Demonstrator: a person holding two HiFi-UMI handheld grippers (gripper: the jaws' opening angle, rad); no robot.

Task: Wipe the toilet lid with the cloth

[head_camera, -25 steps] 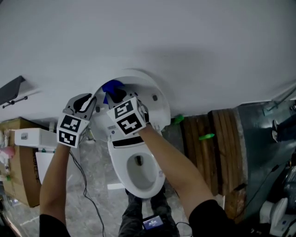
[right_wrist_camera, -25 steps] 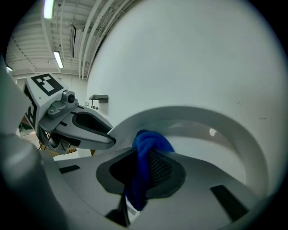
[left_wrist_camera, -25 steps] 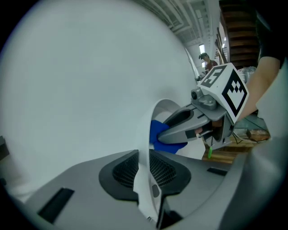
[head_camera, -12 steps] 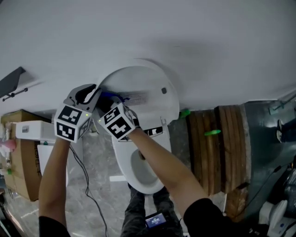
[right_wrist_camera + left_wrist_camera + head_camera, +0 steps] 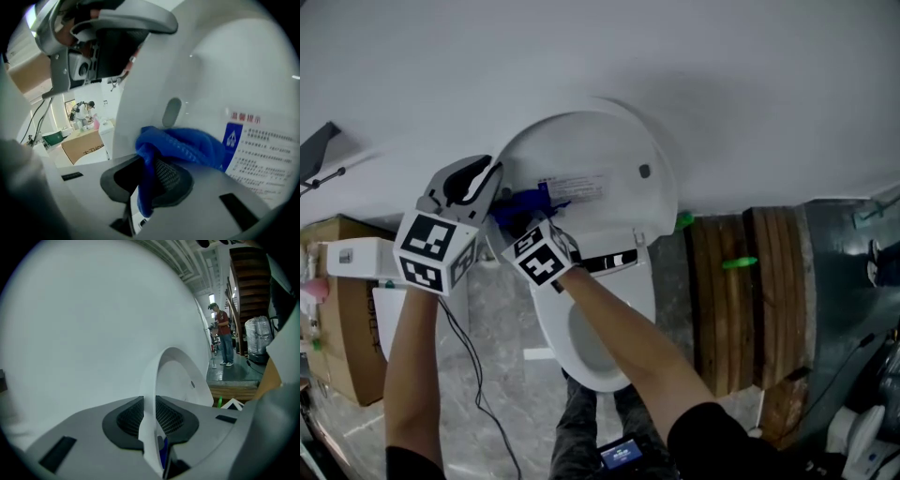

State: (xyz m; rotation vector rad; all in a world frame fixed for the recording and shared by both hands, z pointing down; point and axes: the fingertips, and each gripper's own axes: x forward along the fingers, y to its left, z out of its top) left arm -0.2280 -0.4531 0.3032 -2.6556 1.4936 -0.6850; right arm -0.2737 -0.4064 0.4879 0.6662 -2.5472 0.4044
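The white toilet lid (image 5: 600,159) stands raised against the wall. My left gripper (image 5: 490,180) is shut on its left edge; in the left gripper view the thin lid edge (image 5: 151,423) runs between the two pads. My right gripper (image 5: 521,219) is shut on a blue cloth (image 5: 525,202) and holds it against the lid's inner face, low on the left beside a printed label (image 5: 577,186). In the right gripper view the cloth (image 5: 187,144) bunches over the jaws of the right gripper (image 5: 147,180), just below a grey bumper (image 5: 172,111) on the lid (image 5: 225,70).
The open toilet bowl (image 5: 595,342) lies below the lid. A cardboard box (image 5: 337,319) and a white box (image 5: 356,258) stand at left, wooden planks (image 5: 750,300) at right. A cable (image 5: 473,375) trails over the floor. A person (image 5: 225,341) stands far off.
My right gripper has carried the cloth down the lid's inner face, toward its lower left. The left gripper has kept its hold on the lid's edge.
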